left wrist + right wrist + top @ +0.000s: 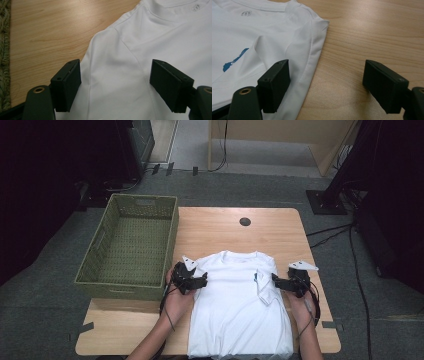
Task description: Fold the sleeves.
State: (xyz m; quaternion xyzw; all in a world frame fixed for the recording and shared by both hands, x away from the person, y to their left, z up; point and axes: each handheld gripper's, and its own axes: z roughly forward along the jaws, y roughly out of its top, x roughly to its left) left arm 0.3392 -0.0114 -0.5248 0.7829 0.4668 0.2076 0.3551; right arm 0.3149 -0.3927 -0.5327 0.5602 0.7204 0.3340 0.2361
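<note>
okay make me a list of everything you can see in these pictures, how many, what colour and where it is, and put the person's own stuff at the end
T-shirt: one, white with a small blue mark, lying flat on the near half of the table, sleeves folded in.
Basket: one, green woven, nothing inside, on the table's left edge, beyond the left gripper.
Table: one, light wood, with a dark round hole near its far edge.
Cables: several, black, on the grey floor to the right.
Left gripper: one, black, jaws open over the shirt's left shoulder.
Right gripper: one, black, jaws open across the shirt's right edge.
Forearms: two, coming in from the bottom edge.
</note>
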